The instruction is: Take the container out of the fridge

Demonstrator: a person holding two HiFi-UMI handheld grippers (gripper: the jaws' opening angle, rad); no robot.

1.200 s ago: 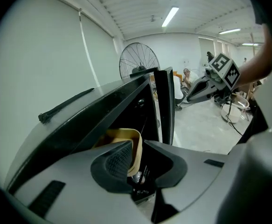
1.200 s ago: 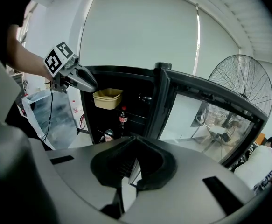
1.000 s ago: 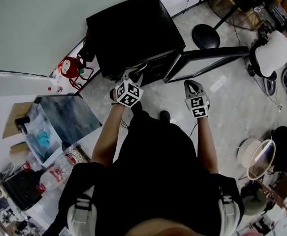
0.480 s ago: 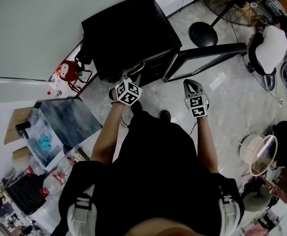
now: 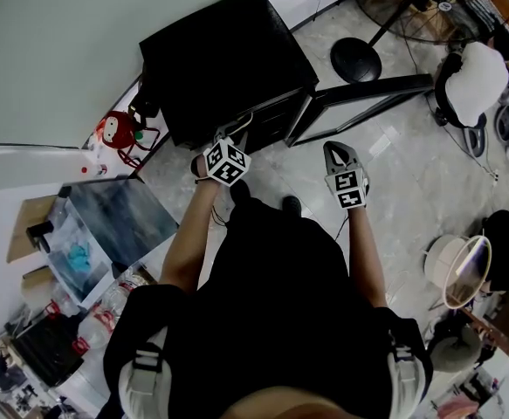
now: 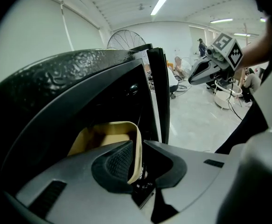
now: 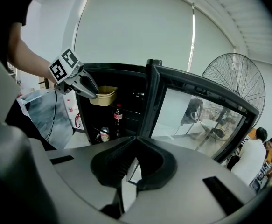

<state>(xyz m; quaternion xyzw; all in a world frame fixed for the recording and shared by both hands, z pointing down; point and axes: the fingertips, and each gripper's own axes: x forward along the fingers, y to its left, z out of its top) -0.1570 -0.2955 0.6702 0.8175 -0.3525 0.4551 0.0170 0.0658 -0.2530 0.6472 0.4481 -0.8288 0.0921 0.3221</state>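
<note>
The black mini fridge (image 5: 223,55) stands with its door (image 5: 363,99) swung open to the right. My left gripper (image 6: 136,158) is shut on the rim of a pale yellow container (image 6: 101,136) at the fridge's open front. The right gripper view shows that container (image 7: 104,96) held by the left gripper (image 7: 90,91) at the level of the upper shelf. My right gripper (image 7: 135,143) is shut on nothing, out in front of the glass door (image 7: 191,111). In the head view the left gripper (image 5: 235,131) is at the fridge mouth, the right gripper (image 5: 335,148) apart to its right.
A cola bottle (image 7: 118,116) and a can (image 7: 104,134) stand lower in the fridge. A pedestal fan (image 7: 233,80) rises behind the door, its base (image 5: 354,59) on the floor. A red object (image 5: 114,129) and a cluttered table (image 5: 97,225) sit to the left.
Hardly anything differs: the head camera has shifted slightly, and both grippers keep the same places at the fridge front.
</note>
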